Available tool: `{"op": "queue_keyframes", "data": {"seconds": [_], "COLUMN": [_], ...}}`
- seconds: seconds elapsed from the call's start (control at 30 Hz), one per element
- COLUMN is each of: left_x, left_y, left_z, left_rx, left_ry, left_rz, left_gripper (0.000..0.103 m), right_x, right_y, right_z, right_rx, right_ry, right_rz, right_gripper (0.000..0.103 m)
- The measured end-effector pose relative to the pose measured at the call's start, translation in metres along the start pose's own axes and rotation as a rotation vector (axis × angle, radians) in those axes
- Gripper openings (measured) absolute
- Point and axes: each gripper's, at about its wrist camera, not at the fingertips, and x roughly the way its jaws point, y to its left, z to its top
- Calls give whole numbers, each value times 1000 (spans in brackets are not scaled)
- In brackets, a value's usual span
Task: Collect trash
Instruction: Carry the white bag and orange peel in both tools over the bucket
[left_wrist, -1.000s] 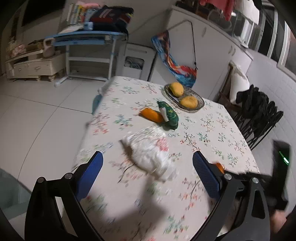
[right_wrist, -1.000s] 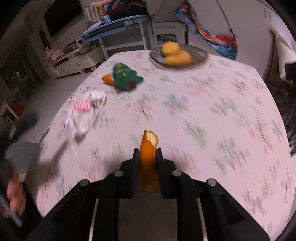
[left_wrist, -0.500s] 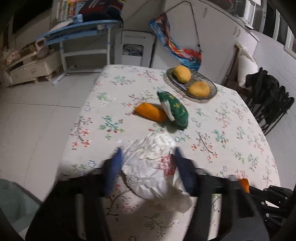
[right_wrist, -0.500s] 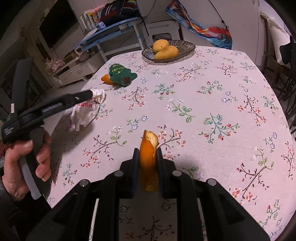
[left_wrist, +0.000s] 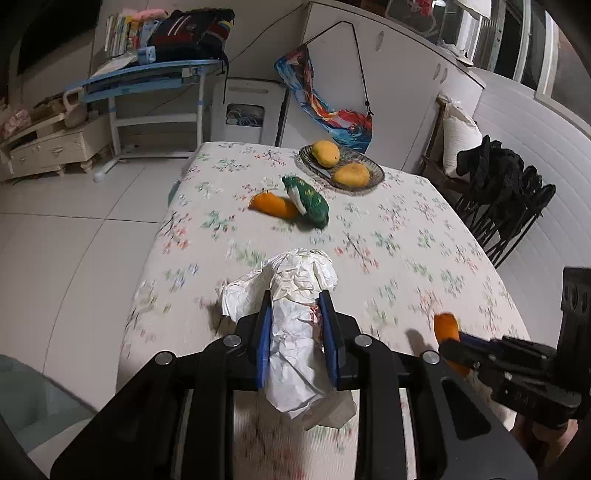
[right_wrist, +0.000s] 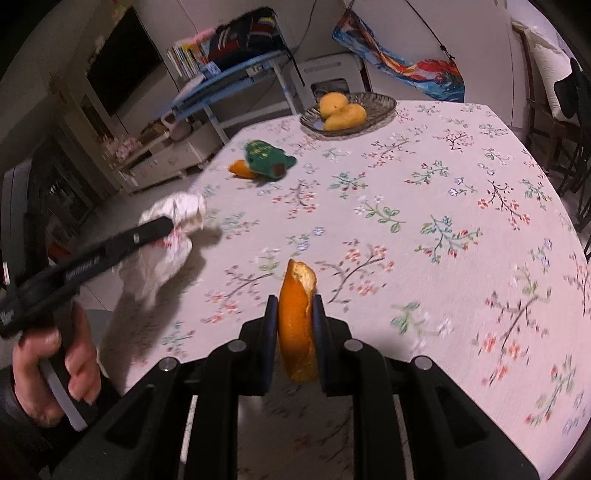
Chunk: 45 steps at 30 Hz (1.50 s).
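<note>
I am in the pick-up step. My left gripper (left_wrist: 295, 325) is closing its fingers on the paper wad (left_wrist: 295, 295), which sits squeezed between the blue pads at the near edge of the surface (left_wrist: 406, 236). My right gripper (right_wrist: 294, 328) is clamped on an orange peel (right_wrist: 298, 317), held upright between its fingers and lifted off the cloth. In the right wrist view my left hand (right_wrist: 55, 365) grips the left tool's handle, with the wad bunched at its tip.

Judging by what lies there, two pieces of trash are in hand and two remain: a second peel (left_wrist: 275, 205) and a green wrapper (left_wrist: 308, 201), touching each other, just this side of the dish (left_wrist: 375, 173).

The next move, I judge, calls for finishing the squeeze until the paper cannot slip, lifting it clear, and carrying both loads to a bin. I see no bin for certain; a pale curved shape at the lower left of the left wrist view could be one, but I cannot tell.

The dish, at the far side of the surface, holds two mangoes (left_wrist: 325, 153). Those look like whole fruit, not trash, so I would leave them alone.
</note>
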Motion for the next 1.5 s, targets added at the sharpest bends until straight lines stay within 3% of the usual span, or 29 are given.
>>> {"op": "queue_keyframes", "data": {"seconds": [0.4,1.07,1.5], "left_x": [-57,-100,-121], "left_y": [0,-25,-34], "left_z": [-46,-85,-108], "left_rx": [-44,12,28], "left_ry": [-27,-28,-29], "left_rz": [-63,-53,-57], "left_gripper": [23,24,24], "right_x": [-44,-73,-80], "right_y": [19,32,36], "right_z": [-37,-81,-93], "right_rx": [32,65,66], "right_ry": [-89,-87,-85], "right_rz": [45,61,65], "right_gripper": [19,19,19]}}
